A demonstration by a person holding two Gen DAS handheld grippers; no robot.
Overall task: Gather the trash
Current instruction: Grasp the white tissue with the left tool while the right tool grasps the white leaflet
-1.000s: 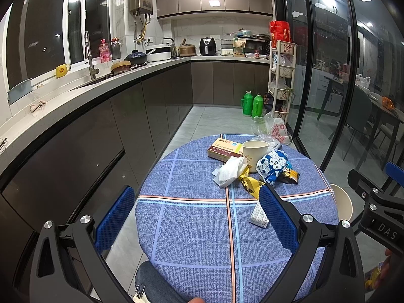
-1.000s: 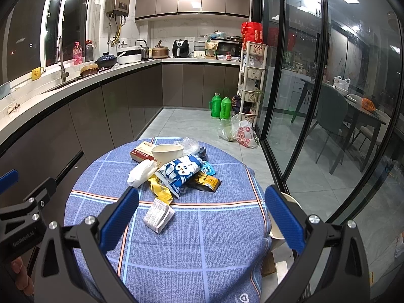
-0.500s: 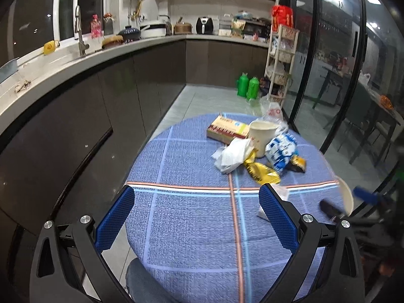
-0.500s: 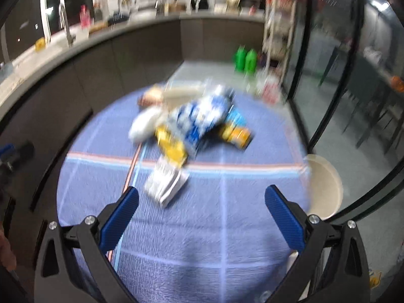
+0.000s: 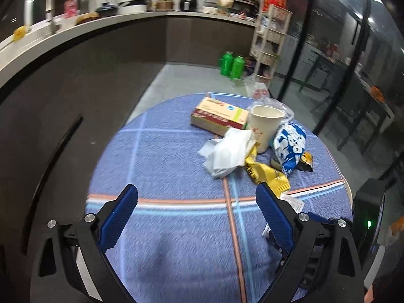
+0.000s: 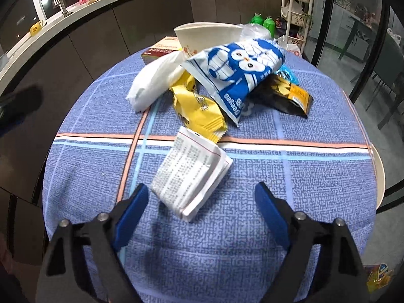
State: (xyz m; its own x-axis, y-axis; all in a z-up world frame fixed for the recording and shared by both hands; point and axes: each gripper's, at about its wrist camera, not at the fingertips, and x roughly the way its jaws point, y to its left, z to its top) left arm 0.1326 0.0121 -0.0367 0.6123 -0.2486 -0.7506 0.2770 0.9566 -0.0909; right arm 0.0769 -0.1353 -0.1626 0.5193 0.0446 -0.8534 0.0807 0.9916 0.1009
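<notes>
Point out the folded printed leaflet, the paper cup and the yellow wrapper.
folded printed leaflet [image 6: 188, 174], right wrist view, printed top face.
paper cup [image 5: 265, 128], left wrist view, outer wall.
yellow wrapper [image 6: 199, 108], right wrist view, middle.

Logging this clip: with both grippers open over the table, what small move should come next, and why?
Probably ease the right gripper forward and down to straddle the folded printed paper. Its jaws stand open and empty, the paper lies nearest and apart from the wrapper pile; the left gripper is farther off.

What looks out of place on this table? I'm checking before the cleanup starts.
A heap of trash sits on the blue tablecloth: a blue-and-white snack bag leaning on a paper cup, a yellow wrapper, a crumpled tissue, a black-and-orange wrapper and a folded leaflet lying apart, nearest the open right tool.
</notes>
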